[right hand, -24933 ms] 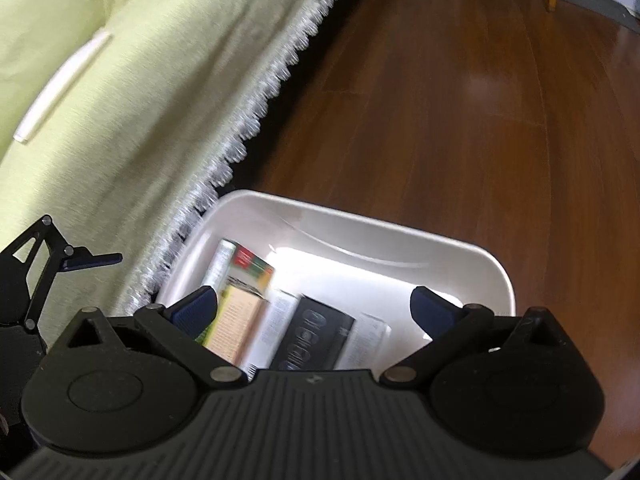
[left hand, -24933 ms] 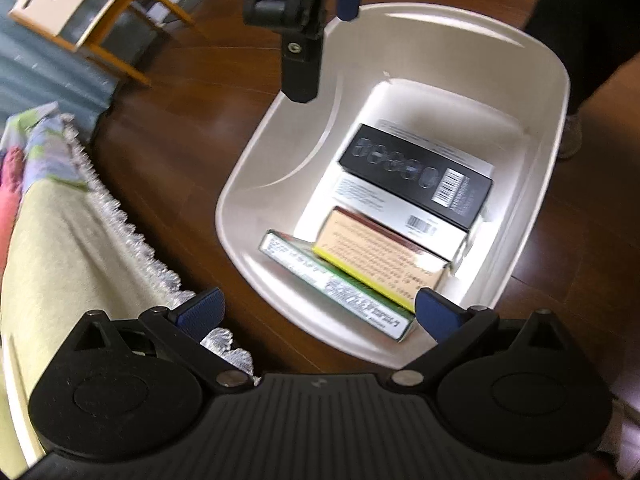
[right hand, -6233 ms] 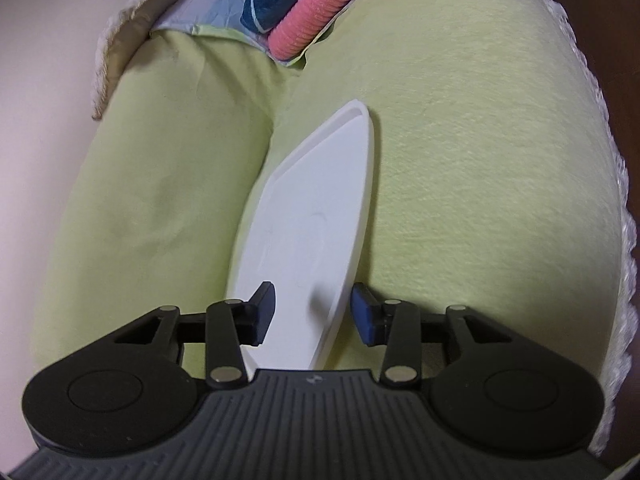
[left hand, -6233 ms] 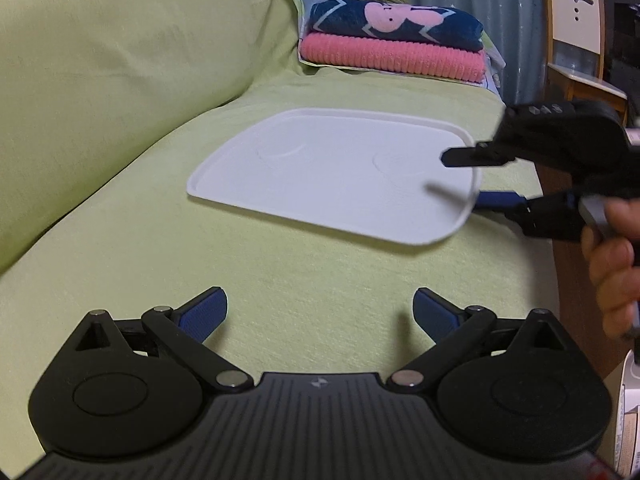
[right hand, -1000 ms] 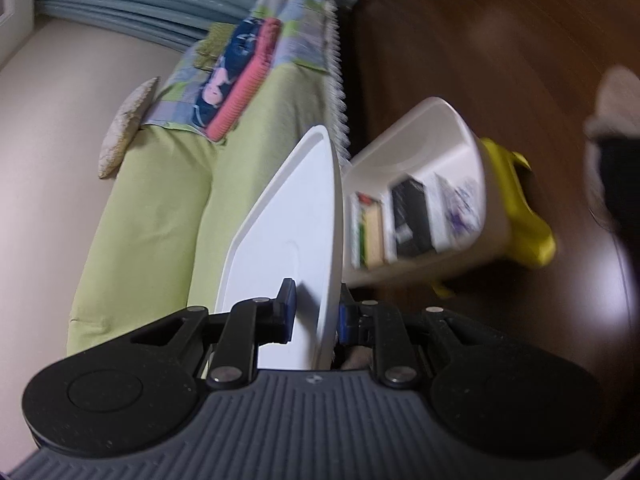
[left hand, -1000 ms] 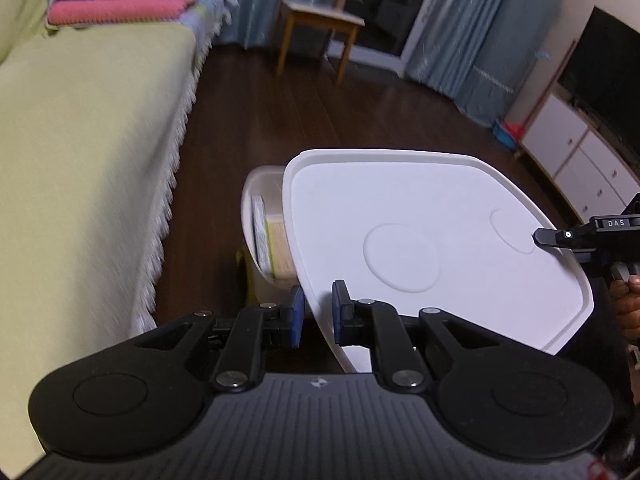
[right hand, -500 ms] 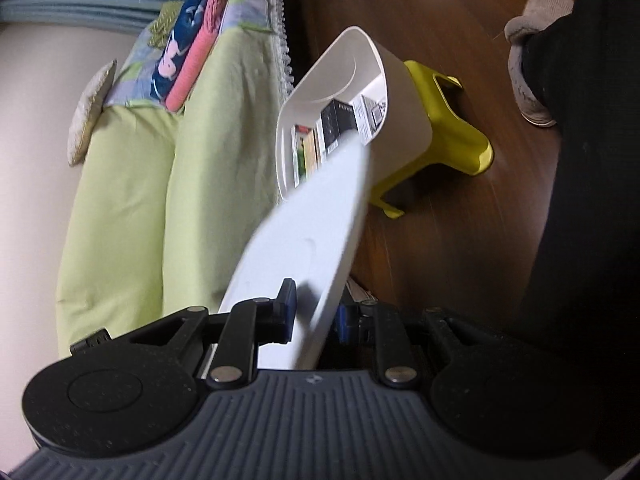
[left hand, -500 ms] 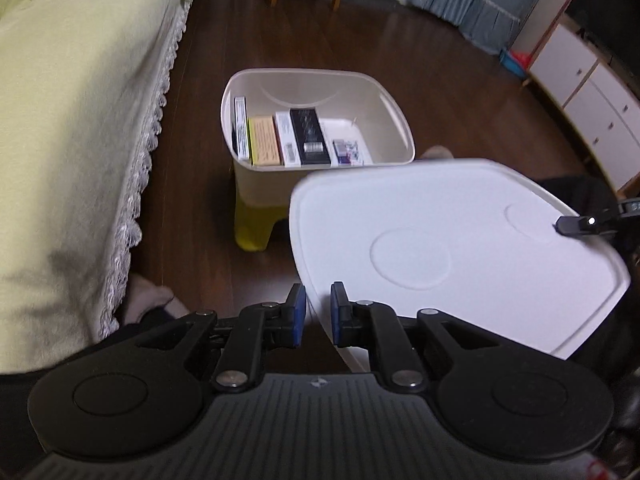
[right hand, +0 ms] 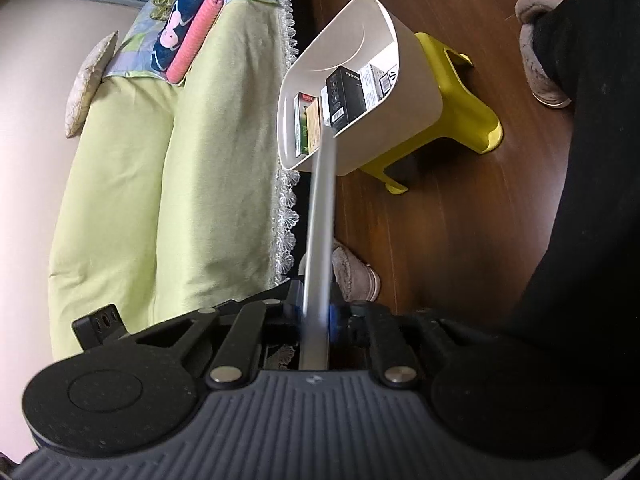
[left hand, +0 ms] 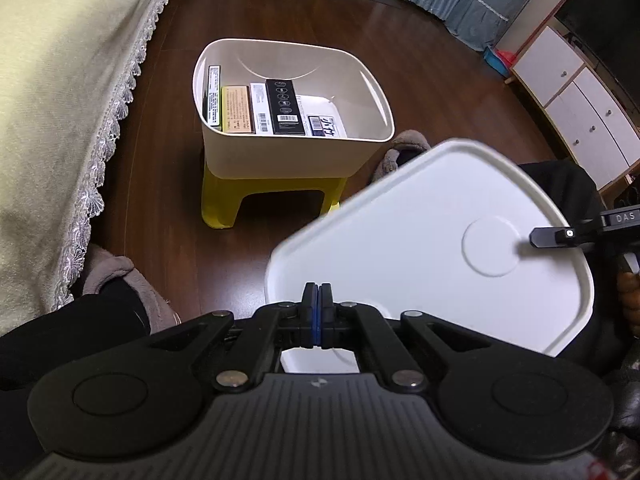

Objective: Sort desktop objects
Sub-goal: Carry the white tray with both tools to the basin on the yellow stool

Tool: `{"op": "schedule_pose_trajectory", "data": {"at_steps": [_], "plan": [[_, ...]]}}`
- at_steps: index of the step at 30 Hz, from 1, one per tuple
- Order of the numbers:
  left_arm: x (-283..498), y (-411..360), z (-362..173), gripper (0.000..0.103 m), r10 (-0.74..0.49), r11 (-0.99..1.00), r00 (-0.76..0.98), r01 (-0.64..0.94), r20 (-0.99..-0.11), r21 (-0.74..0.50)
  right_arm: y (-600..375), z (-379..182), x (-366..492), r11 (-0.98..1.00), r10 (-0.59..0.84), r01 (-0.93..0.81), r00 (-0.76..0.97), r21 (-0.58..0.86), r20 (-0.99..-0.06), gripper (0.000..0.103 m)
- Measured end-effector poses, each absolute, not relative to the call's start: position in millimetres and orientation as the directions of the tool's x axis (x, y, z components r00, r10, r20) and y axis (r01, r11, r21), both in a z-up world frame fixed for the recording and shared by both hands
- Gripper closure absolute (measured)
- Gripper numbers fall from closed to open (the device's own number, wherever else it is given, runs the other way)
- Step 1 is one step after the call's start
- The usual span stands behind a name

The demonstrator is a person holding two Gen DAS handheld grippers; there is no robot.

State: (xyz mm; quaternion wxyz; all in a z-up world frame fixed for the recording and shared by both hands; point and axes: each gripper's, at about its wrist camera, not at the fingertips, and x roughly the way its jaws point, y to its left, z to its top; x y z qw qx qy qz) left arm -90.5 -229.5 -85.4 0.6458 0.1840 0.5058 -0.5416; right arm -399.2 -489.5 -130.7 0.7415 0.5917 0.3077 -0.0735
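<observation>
Lid held in my right tongs; left tongs closed and empty.

My right gripper (right hand: pixel 316 320) was clamped on the edge of the white lid (left hand: pixel 432 264), which ran edge-on up the centre of the right wrist view, blurred. My left gripper (left hand: pixel 316 316) sat low centre in its frame, pads pressed together with nothing between them, the lid's near corner lying just beneath. The lid filled the lower right of the left view, clear of the white bin (left hand: pixel 296 160). The bin stood in the upper centre on a yellow stool (left hand: pixel 224 204), holding boxes (left hand: pixel 260 108) stacked on edge. A green sofa (right hand: pixel 168 152) occupied the left of the right view; wood floor (left hand: pixel 168 184) surrounded the stool.
</observation>
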Motion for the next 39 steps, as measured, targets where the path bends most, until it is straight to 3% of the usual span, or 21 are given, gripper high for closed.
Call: {"op": "schedule_pose_trajectory", "data": {"at_steps": [3,7,11,16,21,24,32,39], "plan": [[-82.6,-234.7,-93.7,0.103,-0.498,0.360,-0.120,0.873,-0.859,-0.330,-494.9,-129.7,-403.5,0.279,0.237,0.480,0.805,0.832,-0.544,0.092],[-69.5,-247.4,-104.0,0.103,-0.471,0.346,-0.170,0.867,-0.866,-0.358,-509.6,-130.0,-414.9,0.211,0.224,0.437,0.849,0.875,-0.478,0.092],[-50.7,-255.6,-106.3,0.051,-0.503,0.345,-0.227,0.832,-0.834,-0.435,-523.1,-125.4,-427.6,0.150,0.196,0.370,0.898,0.917,-0.394,0.092],[-31.7,-257.7,-108.1,0.040,-0.568,0.330,-0.344,0.737,-0.747,-0.590,-535.1,-122.6,-441.3,0.064,0.171,0.259,0.948,0.964,-0.266,0.092],[-26.1,-255.6,-112.4,0.038,-0.640,0.250,-0.498,0.584,-0.584,-0.772,-538.2,-125.1,-445.6,0.005,0.173,0.167,0.971,0.986,-0.165,0.091],[-31.0,-256.0,-109.7,0.042,-0.662,0.166,-0.569,0.524,-0.489,-0.835,-537.5,-129.2,-446.3,-0.024,0.182,0.141,0.974,0.990,-0.135,0.092],[-23.5,-240.3,-95.0,0.062,-0.724,0.120,-0.552,0.488,-0.413,-0.864,-541.4,-135.9,-443.2,0.002,0.236,0.194,0.953,0.981,-0.189,0.090],[-19.3,-231.0,-81.6,0.063,-0.708,0.148,-0.535,0.526,-0.461,-0.838,-535.0,-132.4,-429.9,0.131,0.297,0.269,0.908,0.954,-0.297,0.088]]}}
